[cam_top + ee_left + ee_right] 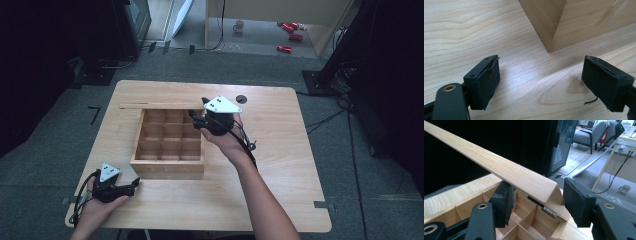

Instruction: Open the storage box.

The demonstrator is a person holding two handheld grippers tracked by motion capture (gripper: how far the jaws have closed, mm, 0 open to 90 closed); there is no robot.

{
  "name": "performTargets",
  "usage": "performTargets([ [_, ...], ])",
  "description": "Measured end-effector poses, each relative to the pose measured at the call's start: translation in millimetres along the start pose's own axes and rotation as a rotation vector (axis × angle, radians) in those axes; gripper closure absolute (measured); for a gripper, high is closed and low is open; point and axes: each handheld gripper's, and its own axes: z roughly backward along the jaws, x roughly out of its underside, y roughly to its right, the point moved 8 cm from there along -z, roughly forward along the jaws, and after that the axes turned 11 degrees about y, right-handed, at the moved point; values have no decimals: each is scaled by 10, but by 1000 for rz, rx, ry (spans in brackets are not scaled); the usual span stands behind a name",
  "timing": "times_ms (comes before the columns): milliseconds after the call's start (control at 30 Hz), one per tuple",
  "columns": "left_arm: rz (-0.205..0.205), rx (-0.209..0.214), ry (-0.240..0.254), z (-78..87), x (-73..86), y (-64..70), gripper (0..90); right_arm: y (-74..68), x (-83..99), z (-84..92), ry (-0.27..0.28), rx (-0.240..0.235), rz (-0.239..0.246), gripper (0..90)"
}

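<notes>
The right gripper [537, 202] has its two black padded jaws astride the corner of the open pale wooden hinged lid [499, 167]; the left pad sits close under the lid's edge, while the right pad stands just beside the corner with a sliver of gap, so a firm clamp cannot be told. No earlier stage is described here, only that the jaws stand partly closed around that lid edge. Below them lies the square light-wood box with a grid of small compartments [167, 137], a small metal hinge [549, 211] at its back wall. From above, this gripper hovers at the box's far right corner, the lid standing upright along the back. The left gripper [540, 82] holds its jaws wide apart over the bare wooden table [461, 32], nothing between them, pointing at the box's near left corner. The box sits mid-table.
</notes>
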Motion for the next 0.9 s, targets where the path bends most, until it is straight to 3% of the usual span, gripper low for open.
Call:
performTargets([
  [433, -1, 1, 1, -17, -10, 5, 155, 181, -153, -130, 35, -5, 33, 523],
  [667, -2, 3, 0, -21, -14, 3, 155, 340, -248, -251, 42, -30, 1, 565],
  [900, -5, 3, -1, -26, -16, 5, 155, 423, -316, -355, 27, -11, -34, 570],
])
